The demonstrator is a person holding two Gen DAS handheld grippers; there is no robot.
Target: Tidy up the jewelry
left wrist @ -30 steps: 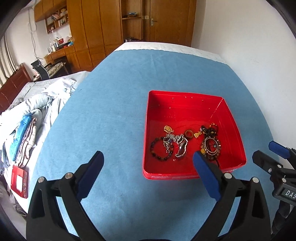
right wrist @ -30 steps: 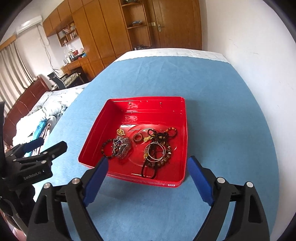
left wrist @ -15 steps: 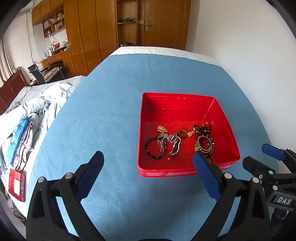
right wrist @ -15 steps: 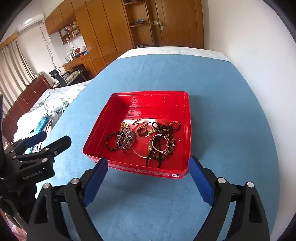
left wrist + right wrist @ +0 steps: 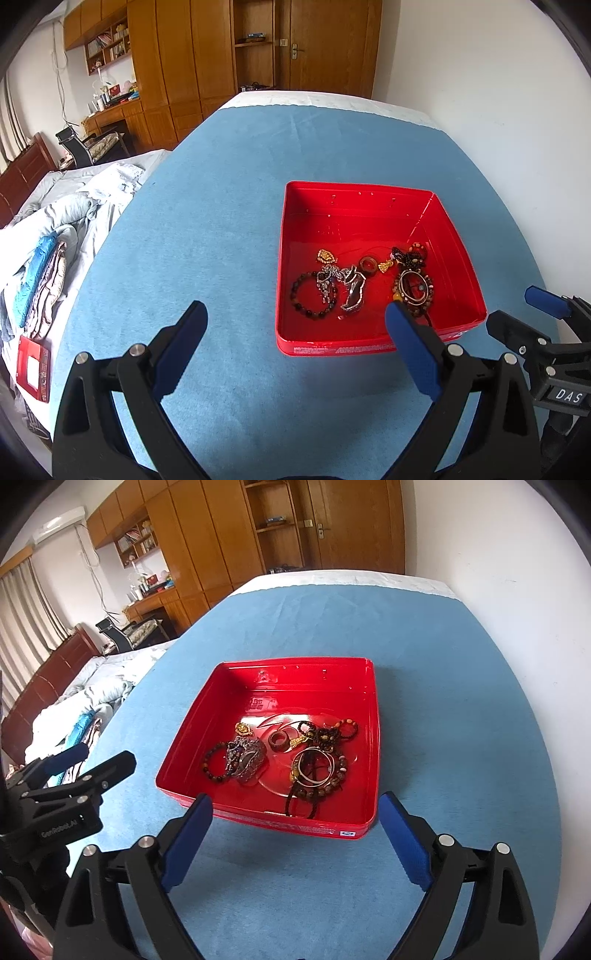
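A red tray (image 5: 458,236) (image 5: 373,716) sits on the blue table and holds the jewelry. In it lie a dark bead bracelet (image 5: 308,295) (image 5: 212,764), a silver chain piece (image 5: 351,284) (image 5: 245,757), a brown ring (image 5: 368,264) (image 5: 279,741), a gold pendant (image 5: 327,255) (image 5: 244,730), and a pile of bead bracelets with a silver bangle (image 5: 412,286) (image 5: 317,771). My left gripper (image 5: 293,325) is open and empty, before the tray's near left corner. My right gripper (image 5: 295,814) is open and empty, before the tray's near edge.
The blue cloth (image 5: 207,229) covers the table, which meets a white wall (image 5: 498,110) on the right. A bed with heaped bedding (image 5: 51,236) lies left of the table. Wooden wardrobes and a door (image 5: 325,44) stand at the back.
Both grippers have pulled back and risen a little, so the tray sits farther off in both views. The jewelry has not moved. Both stay open.
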